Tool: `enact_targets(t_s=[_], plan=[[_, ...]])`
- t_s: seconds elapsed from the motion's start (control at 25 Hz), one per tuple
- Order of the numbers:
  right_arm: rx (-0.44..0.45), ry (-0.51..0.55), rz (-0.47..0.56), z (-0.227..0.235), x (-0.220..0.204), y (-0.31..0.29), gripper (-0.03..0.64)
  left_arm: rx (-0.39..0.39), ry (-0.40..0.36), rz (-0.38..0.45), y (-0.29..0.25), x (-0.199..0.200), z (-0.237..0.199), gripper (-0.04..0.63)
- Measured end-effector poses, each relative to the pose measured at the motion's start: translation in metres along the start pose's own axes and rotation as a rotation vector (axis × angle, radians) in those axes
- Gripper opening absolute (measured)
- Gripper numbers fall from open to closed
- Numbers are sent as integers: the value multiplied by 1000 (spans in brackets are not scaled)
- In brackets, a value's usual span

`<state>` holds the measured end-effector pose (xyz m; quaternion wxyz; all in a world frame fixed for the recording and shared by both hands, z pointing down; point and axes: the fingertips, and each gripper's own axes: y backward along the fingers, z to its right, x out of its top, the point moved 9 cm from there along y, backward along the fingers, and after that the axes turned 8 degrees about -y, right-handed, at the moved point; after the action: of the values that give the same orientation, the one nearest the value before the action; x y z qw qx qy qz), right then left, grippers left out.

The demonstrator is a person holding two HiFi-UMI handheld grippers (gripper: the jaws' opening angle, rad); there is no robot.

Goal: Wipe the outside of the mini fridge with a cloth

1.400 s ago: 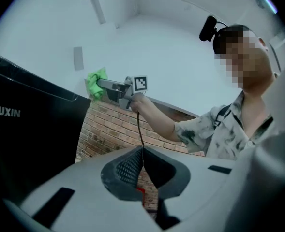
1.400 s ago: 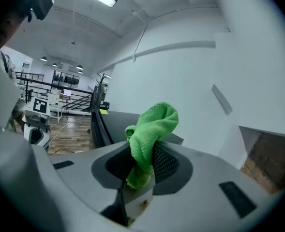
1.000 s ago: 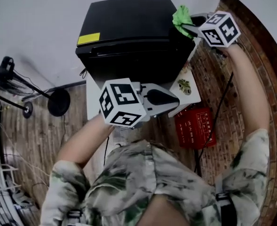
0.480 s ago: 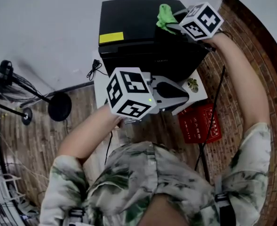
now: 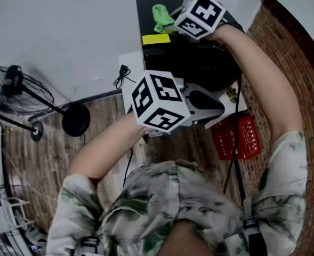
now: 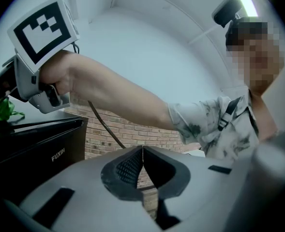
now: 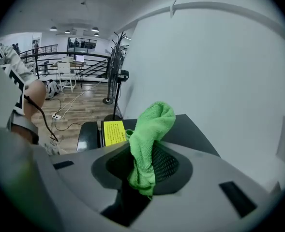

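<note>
The black mini fridge [image 5: 199, 63] stands against the white wall, with a yellow sticker [image 5: 155, 39] on its top. My right gripper [image 5: 175, 16] is shut on a green cloth [image 5: 162, 15], holding it over the left part of the fridge top near the sticker. In the right gripper view the cloth [image 7: 149, 139] bunches up between the jaws above the fridge top [image 7: 195, 129]. My left gripper [image 5: 220, 104] hovers in front of the fridge's front face. It is shut with nothing in it [image 6: 142, 151]. The fridge front [image 6: 36, 149] shows at that view's left.
A white low stand [image 5: 129, 63] carries the fridge. A red box [image 5: 236, 137] lies on the floor to the right, beside a brick wall [image 5: 284, 41]. A standing fan [image 5: 18, 89] and a round stand base [image 5: 75, 119] are on the wooden floor to the left. A cable [image 5: 122, 76] hangs nearby.
My right gripper has carried the green cloth leftward across the fridge top, from the right rear corner to near the yellow sticker. The left gripper stays shut in front of the fridge.
</note>
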<state>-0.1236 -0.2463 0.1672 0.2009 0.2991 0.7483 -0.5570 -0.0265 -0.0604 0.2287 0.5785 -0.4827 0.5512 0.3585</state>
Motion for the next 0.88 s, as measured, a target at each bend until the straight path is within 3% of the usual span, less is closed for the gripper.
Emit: enact_targets(t_s=[0.16, 0.28, 0.6, 0.88], plan=[[-6, -25, 6, 2, 7, 2, 109, -21, -2, 5, 14, -2, 4, 26], [-58, -46, 8, 20, -3, 23, 109, -29, 0, 18, 21, 0, 3, 26], [-265, -198, -104, 126, -103, 97, 109, -38, -18, 32, 2, 21, -15, 26], [-294, -245, -178, 179, -156, 106, 109, -34, -33, 30, -21, 43, -40, 26]])
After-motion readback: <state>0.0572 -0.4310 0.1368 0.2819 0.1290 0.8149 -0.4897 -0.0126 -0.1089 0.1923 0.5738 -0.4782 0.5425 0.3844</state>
